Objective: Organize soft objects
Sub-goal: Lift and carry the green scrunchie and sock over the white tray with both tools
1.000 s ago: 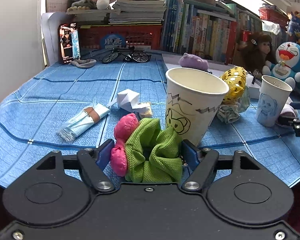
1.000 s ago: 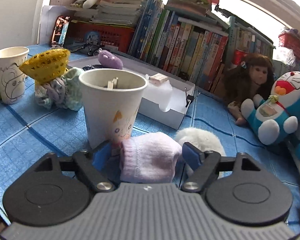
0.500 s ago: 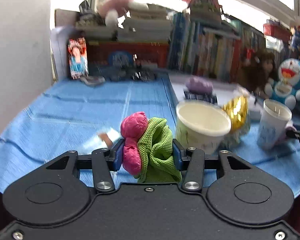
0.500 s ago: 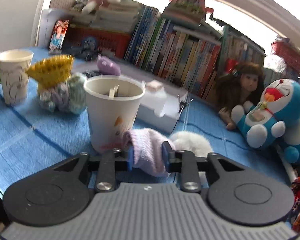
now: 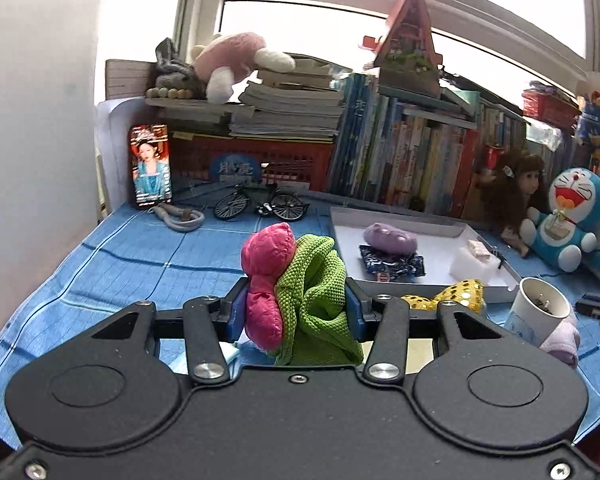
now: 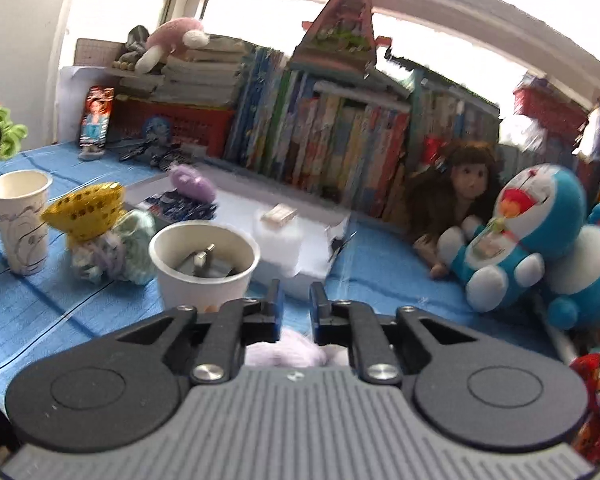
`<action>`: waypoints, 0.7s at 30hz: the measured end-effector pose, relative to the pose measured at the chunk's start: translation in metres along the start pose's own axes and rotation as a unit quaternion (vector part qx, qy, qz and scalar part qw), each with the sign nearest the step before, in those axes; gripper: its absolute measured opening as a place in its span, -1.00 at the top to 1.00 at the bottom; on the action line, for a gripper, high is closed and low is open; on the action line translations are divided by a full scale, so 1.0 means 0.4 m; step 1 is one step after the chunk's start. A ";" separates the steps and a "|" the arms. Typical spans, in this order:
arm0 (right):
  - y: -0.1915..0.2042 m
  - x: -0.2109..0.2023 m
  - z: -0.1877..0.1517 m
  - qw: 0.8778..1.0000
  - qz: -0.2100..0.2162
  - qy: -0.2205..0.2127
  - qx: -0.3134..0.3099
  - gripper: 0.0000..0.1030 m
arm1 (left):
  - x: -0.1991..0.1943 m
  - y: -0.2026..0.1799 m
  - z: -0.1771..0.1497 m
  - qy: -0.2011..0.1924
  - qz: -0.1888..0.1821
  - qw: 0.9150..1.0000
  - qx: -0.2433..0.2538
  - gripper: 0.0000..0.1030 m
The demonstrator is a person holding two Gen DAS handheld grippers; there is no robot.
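My left gripper point(image 5: 296, 312) is shut on a green knitted scrunchie point(image 5: 316, 300) and a pink padded one point(image 5: 266, 280), held high above the blue cloth. They also show far left in the right wrist view point(image 6: 4, 130). My right gripper point(image 6: 296, 312) has its jaws nearly together, lifted; a pale lilac knit sock point(image 6: 284, 350) lies below, behind the fingers, and I cannot tell whether it is held. The sock also shows in the left wrist view point(image 5: 560, 340). A paper cup point(image 6: 204, 264) stands just left of the right gripper.
A second paper cup point(image 6: 18, 224), a gold sequin piece point(image 6: 86, 210) on pastel scrunchies point(image 6: 116, 252), and a white tray point(image 5: 420, 248) with a purple toy point(image 5: 388, 236) stand on the blue cloth point(image 5: 140, 256). Doraemon plush point(image 6: 532, 236), doll point(image 6: 460, 188) and books point(image 6: 324, 140) line the back.
Both grippers closed on the soft items and rose. The left one lifted the green and pink scrunchies off the cloth. The right one's jaws narrowed and the sock dropped out of sight between them.
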State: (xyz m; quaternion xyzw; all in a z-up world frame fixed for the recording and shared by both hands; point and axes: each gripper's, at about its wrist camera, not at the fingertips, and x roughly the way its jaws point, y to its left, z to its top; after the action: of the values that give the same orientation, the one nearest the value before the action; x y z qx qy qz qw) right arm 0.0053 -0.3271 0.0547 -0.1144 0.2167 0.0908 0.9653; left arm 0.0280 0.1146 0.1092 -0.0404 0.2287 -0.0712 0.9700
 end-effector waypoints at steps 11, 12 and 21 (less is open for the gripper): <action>0.048 0.072 -0.074 0.997 0.003 0.070 -0.028 0.08 | 0.011 -0.032 -0.008 0.009 -0.014 1.000 0.007 0.12; 0.049 0.073 -0.073 0.997 -0.005 0.070 -0.018 0.52 | 0.011 -0.033 -0.007 0.009 -0.014 1.000 0.007 0.12; 0.018 0.006 -0.002 0.998 -0.062 0.024 0.024 0.64 | 0.038 -0.034 0.059 0.016 -0.035 0.999 -0.003 0.12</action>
State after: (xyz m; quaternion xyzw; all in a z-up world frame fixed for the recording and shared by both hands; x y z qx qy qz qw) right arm 0.0056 -0.3200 0.0517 -0.1066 0.2340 0.0229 0.9661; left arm 0.0506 0.1001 0.1252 -0.0500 0.2424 -0.1046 0.9632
